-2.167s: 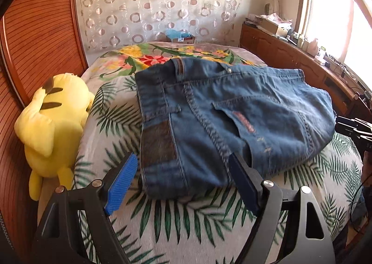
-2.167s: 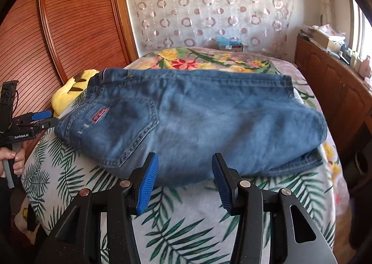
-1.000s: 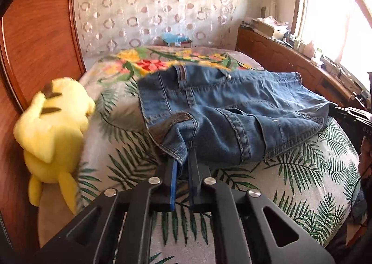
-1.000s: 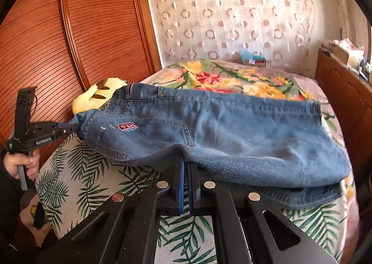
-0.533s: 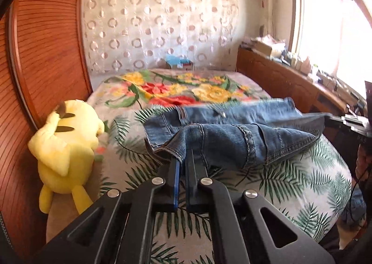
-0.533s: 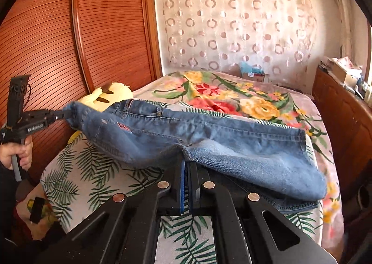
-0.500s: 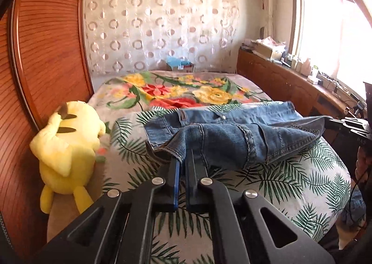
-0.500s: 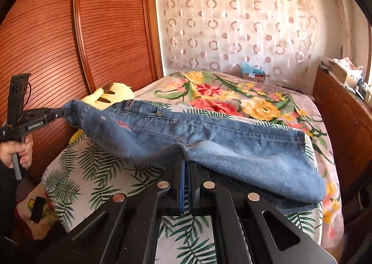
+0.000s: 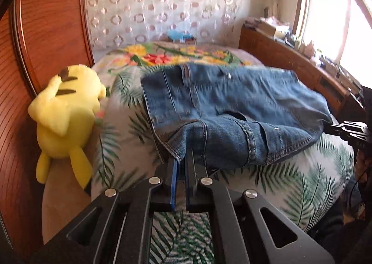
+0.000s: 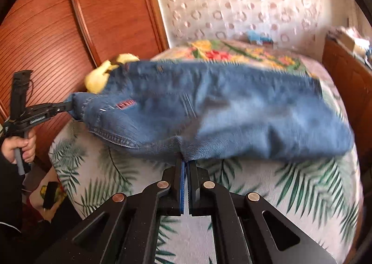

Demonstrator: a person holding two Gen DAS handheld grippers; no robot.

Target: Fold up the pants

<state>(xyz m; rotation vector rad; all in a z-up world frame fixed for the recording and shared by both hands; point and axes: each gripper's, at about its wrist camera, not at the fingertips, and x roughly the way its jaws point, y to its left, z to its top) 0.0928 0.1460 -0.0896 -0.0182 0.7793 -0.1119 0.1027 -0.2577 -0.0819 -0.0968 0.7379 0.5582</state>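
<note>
While I carry the near edge of the jeans (image 9: 232,106) over the rest of the cloth, I must keep both corners at the same height, so that the fold line comes straight across the bed (image 9: 290,189). My left tool (image 9: 182,164) is closed tight on the hem corner right ahead of its fingers, and my right tool (image 10: 186,164) is closed in the same way on the lower edge of the denim directly in front of it. The jeans hang lifted between the two tools; their far part, beyond my fingertips, lies on the bed cover. I think the good way is to move both tools forward together, away from me, to lay the lifted edge on the far edge, and only then to open the fingers. If one tool goes faster, I expect the cloth to twist and the edges not to meet. The denim looks heavy and stiff, so I judge it will not slip easily, but it can drag the lower layer.

I count one pair of jeans, two tools and one yellow plush toy (image 9: 65,120), left of my left tool at the bed's side.
</note>
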